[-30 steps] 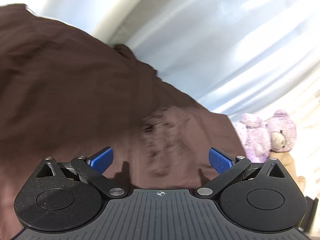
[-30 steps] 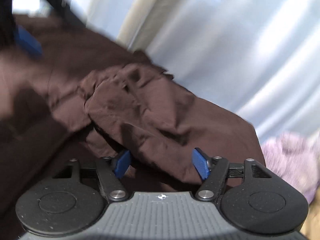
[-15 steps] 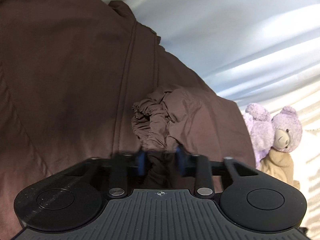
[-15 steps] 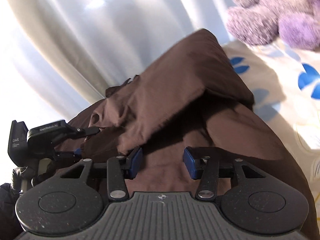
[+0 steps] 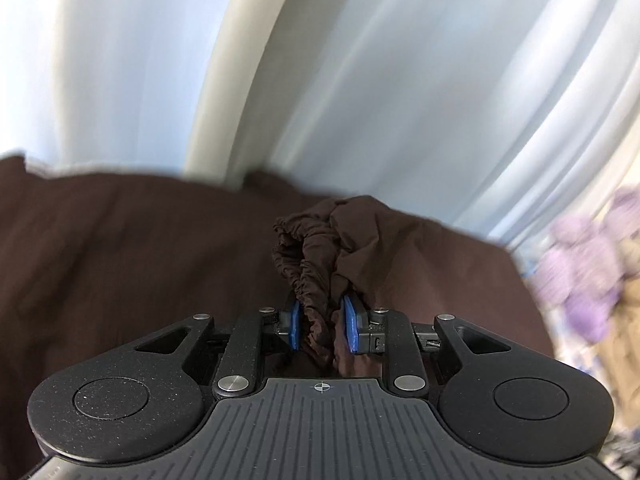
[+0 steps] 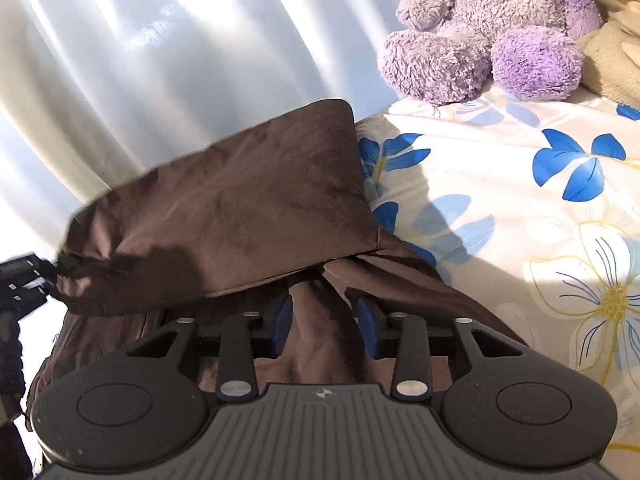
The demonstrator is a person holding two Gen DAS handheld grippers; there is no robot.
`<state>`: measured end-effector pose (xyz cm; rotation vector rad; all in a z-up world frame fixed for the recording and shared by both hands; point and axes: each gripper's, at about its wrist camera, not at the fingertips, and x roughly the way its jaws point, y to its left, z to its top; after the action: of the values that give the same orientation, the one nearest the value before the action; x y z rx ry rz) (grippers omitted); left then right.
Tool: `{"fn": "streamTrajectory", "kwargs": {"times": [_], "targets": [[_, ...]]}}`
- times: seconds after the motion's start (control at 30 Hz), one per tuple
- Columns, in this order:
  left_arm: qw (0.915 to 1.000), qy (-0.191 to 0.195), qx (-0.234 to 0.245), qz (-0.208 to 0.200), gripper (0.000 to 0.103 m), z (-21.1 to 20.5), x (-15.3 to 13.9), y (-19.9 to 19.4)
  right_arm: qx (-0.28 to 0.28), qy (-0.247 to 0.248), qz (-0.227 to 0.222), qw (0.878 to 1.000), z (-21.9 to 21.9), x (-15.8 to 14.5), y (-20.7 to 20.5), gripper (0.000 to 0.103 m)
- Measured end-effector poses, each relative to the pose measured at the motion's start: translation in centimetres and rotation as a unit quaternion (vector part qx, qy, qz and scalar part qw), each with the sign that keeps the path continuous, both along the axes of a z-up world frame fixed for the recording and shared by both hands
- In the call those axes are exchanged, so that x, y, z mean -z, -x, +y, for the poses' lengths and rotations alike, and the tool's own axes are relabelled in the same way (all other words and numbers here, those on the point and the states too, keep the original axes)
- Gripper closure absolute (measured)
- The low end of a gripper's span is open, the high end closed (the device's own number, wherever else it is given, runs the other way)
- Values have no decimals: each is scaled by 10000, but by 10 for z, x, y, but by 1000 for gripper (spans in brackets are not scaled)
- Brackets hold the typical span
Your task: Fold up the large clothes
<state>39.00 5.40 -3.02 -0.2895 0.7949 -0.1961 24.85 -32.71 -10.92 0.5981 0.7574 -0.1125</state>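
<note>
Left wrist view, left to right: dark brown cloth garment [image 5: 120,264] fills the lower left and middle, lying spread out and blurred, with pale blue-white curtains [image 5: 360,80] hanging behind it. At centre, left gripper [image 5: 321,328] is clenched on a bunched, gathered edge of that garment. The jaws have just been closing, and both blue pads [image 5: 295,326] now press the ruched fabric from either side. The bunch stands up in front of the fingers. Far right: blurred lilac plush teddy bear [image 5: 576,280], with a tan soft toy [image 5: 628,292] beside it at the frame edge.

Right wrist view, left to right: a black piece of the other gripper's body sits at the far left edge, touching the end of a folded-over flap of the garment [image 6: 224,216]. That flap lies across the middle, over more brown cloth below it. Right gripper [image 6: 324,326] has its jaws part-closed and just been closing. A ridge of brown fabric runs up between the blue pads [image 6: 282,322]. Can't tell whether the pads actually press it; there seems to be a gap on each side. Right of the garment: cream bedsheet printed with blue and white flowers [image 6: 520,208], sunlit. Top right: the lilac bear [image 6: 488,36] sits on the sheet against the curtains [image 6: 160,60], tan toy [image 6: 612,52] touching its side.
</note>
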Motion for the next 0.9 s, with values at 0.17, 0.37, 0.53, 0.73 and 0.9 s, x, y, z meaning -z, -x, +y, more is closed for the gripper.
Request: {"fn": "streamTrajectory", "kwargs": {"times": [0.17,0.37,0.53,0.73,0.9], "targets": [[9995,-251,-118,119,74,-7,28,-2,-330,330,-367,9982,15,-25,-11,67],[9962,-797,51,-362,74,-28,17,1,-386,1145,-314,9922,28,-24,-55,80],[9917,-1229,-1,-376,54,-33,32,-1,-353,1596,-287,9861,36,-2,-73,83],[9924,-1081,-231,-533,38,-17,30,18,-499,1826,-401,9811,41,5,-67,82],[9899,-893,-356,-1041,32,-24,13,39,-523,2056,-476,9761,46,7,-63,82]]}}
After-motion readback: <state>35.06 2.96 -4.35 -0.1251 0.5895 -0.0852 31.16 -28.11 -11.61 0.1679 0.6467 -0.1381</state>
